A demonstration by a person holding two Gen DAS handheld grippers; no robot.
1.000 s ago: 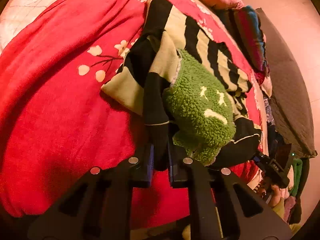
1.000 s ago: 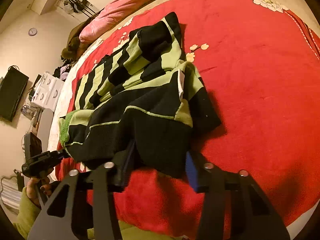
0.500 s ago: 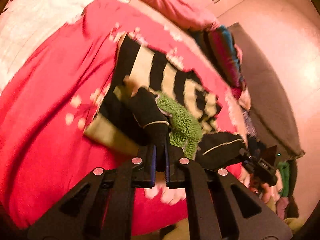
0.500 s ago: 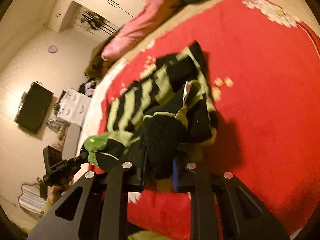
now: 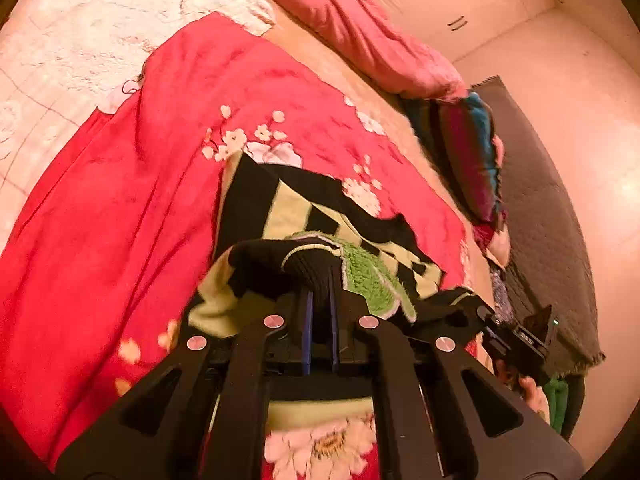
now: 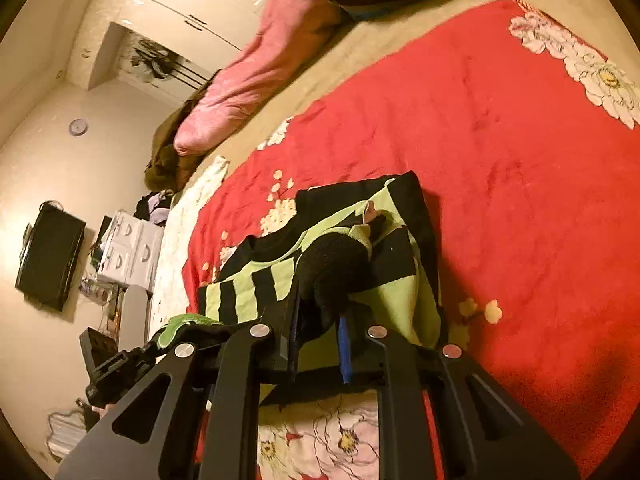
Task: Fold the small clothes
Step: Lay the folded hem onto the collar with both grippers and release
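1. Two grippers are working here, one per hand. The left gripper [image 5: 319,304] is pinching a black cuff of the striped sweater [image 5: 288,208] between its blue-lined fingers [image 5: 307,320], which are pressed nearly together on the cloth.
2. The right gripper [image 6: 320,320] is clamping another black knitted fold of the same sweater [image 6: 260,288]; its fingers are standing a little wider, with a thick wad of fabric between them.
3. One garment is in play: a black and pale-green striped sweater with a fuzzy green patch [image 5: 368,280] showing on its right side. It is lying bunched on the near part of the red blanket [image 5: 120,220], its near edge lifted by both grippers and its far part resting flat.
4. One red blanket with white blossom prints is covering the bed, and a pale sheet [image 5: 60,40] is showing at the far left.
5. Further off, one pink duvet [image 5: 360,32] is lying along the far edge of the bed, with one striped multicoloured bundle [image 5: 468,160] just to its right.
6. In the right wrist view, one dark screen [image 6: 48,256] is hanging on the far left wall beside one white drawer unit [image 6: 128,248]; the clutter around them is probably clothing, though it is too small to tell.
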